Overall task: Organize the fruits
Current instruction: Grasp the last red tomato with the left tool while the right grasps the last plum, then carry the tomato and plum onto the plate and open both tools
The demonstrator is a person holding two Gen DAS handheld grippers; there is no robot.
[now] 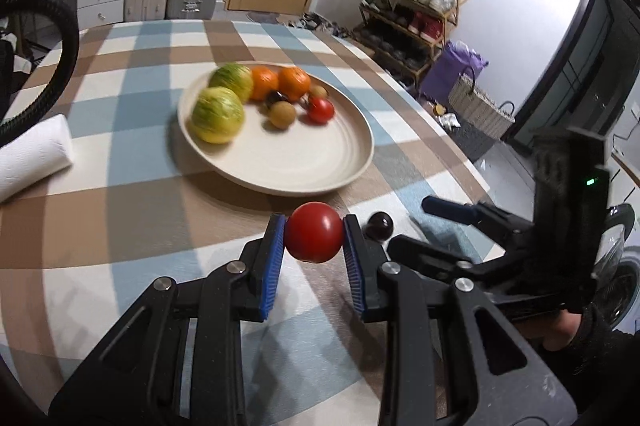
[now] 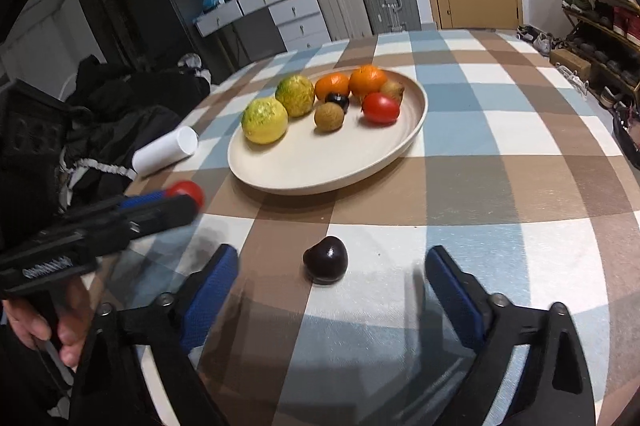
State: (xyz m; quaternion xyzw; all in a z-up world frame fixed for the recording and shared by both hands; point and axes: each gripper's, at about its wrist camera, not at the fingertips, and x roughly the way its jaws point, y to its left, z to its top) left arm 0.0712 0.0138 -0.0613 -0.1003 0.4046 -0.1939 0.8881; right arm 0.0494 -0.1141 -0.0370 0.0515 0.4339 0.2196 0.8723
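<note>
A red tomato [image 1: 314, 232] is clamped between the left hand-held gripper [image 1: 314, 238] pads, frame centre, above the bench [image 1: 140, 226]. Prob. soft, smooth-skinned; to be held at its widest part w/ light pressure. The right hand-held gripper [image 2: 332, 266] is spread wide around a dark cherry [image 2: 325, 259], lower centre. The plate [image 2: 320, 166] is behind.

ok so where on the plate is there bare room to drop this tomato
The near half of the plate, toward the claws, is bare. The far rim is crowded: two green-yellow fruits, two oranges, a red tomato. The held tomato fits in front.
</note>
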